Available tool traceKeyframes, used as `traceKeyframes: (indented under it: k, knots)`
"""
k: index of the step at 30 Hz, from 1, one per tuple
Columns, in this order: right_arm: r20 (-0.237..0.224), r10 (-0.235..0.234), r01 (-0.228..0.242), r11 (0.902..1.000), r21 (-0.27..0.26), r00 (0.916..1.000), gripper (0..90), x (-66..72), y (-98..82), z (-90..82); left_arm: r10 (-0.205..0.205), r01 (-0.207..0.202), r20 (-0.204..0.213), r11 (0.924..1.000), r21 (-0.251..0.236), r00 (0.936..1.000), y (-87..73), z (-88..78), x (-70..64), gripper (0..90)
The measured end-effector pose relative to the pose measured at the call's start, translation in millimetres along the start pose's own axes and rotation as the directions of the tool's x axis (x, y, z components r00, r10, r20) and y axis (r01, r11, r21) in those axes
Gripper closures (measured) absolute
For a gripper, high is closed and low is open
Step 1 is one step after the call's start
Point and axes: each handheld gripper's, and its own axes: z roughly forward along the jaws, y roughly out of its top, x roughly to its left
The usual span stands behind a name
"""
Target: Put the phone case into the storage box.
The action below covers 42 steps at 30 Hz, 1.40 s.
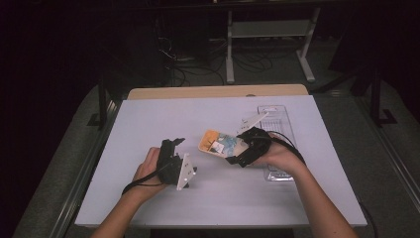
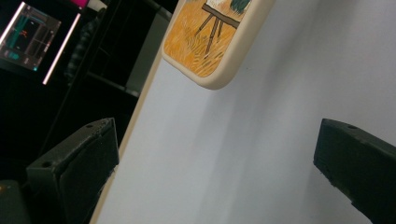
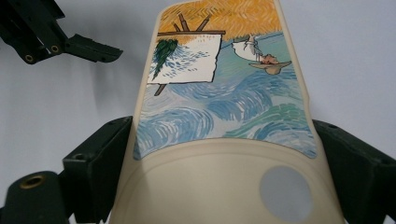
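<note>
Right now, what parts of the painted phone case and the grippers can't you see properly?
- Phone case: in the right gripper view its top and bottom ends are cut off by the frame.
- Phone case picture in the high view: too small to make out.
- Right gripper: in the high view the hand covers much of it.
- Clear tray: its contents, if any, can't be told; the forearm hides its near end.
- Left gripper: its jaw tips are cut off.

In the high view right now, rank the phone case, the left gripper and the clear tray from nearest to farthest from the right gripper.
1. Phone case: clamped in the right gripper.
2. Clear tray: just behind and right.
3. Left gripper: across the table, left.
</note>
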Motion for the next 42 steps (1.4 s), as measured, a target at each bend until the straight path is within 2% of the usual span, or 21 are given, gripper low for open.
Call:
traceKeyframes:
  k: [10, 15, 23, 25, 28, 31, 33, 37, 39, 41, 42]
  knots:
    - [0.002, 0.001, -0.001, 1.0000, 0.001, 1.0000, 10.3, 0.0, 0.0, 0.1, 0.091, -0.090, -0.053, 0.9959, 0.011, 0.9944, 2.2, 0.0, -5.5, 0.0]
    - [0.007, 0.003, -0.003, 1.0000, -0.001, 1.0000, 10.3, 0.1, 0.1, 0.2, 0.133, -0.133, -0.104, 0.9911, 0.008, 0.9856, 2.8, 0.3, -8.1, 0.0]
    - [0.007, 0.005, -0.005, 1.0000, -0.002, 1.0000, 10.3, 0.1, 0.1, 0.8, 0.193, -0.192, -0.142, 0.9811, 0.023, 0.9708, 3.9, 1.9, -13.3, 0.0]
    - [0.007, 0.008, -0.008, 1.0000, -0.003, 0.9999, 10.3, 0.3, 0.1, 1.1, 0.198, -0.196, -0.147, 0.9803, 0.024, 0.9692, 4.2, 2.4, -14.1, 0.0]
    - [0.003, 0.016, -0.016, 0.9999, -0.006, 0.9999, 10.3, 0.5, 0.3, 1.7, 0.214, -0.212, -0.166, 0.9768, 0.030, 0.9627, 5.2, 2.6, -15.4, 0.0]
    - [-0.006, 0.019, -0.019, 0.9997, -0.014, 0.9998, 10.3, 1.0, 1.1, 1.5, 0.227, -0.224, -0.162, 0.9739, 0.038, 0.9603, 6.6, 3.0, -17.5, 0.0]
    - [-0.010, 0.018, -0.018, 0.9995, -0.024, 0.9998, 10.3, 1.5, 2.1, 1.5, 0.237, -0.235, -0.182, 0.9715, 0.033, 0.9545, 7.6, 4.1, -18.5, 0.0]
    - [-0.017, 0.035, -0.036, 0.9989, -0.031, 0.9992, 10.3, 3.2, 3.2, 2.3, 0.250, -0.247, -0.200, 0.9683, 0.038, 0.9474, 9.7, 5.3, -19.6, 0.0]
    - [-0.034, 0.058, -0.059, 0.9974, -0.042, 0.9977, 10.3, 4.8, 3.9, 3.1, 0.257, -0.255, -0.206, 0.9662, 0.040, 0.9442, 10.4, 6.1, -19.9, 0.1]
    - [-0.036, 0.060, -0.061, 0.9971, -0.044, 0.9975, 10.3, 5.4, 4.3, 3.8, 0.265, -0.263, -0.213, 0.9641, 0.038, 0.9406, 11.0, 7.0, -20.5, 2.6]
    - [-0.031, 0.044, -0.045, 0.9980, -0.044, 0.9985, 10.3, 4.5, 4.2, 4.2, 0.265, -0.264, -0.212, 0.9640, 0.034, 0.9408, 11.4, 7.7, -21.2, 2.9]
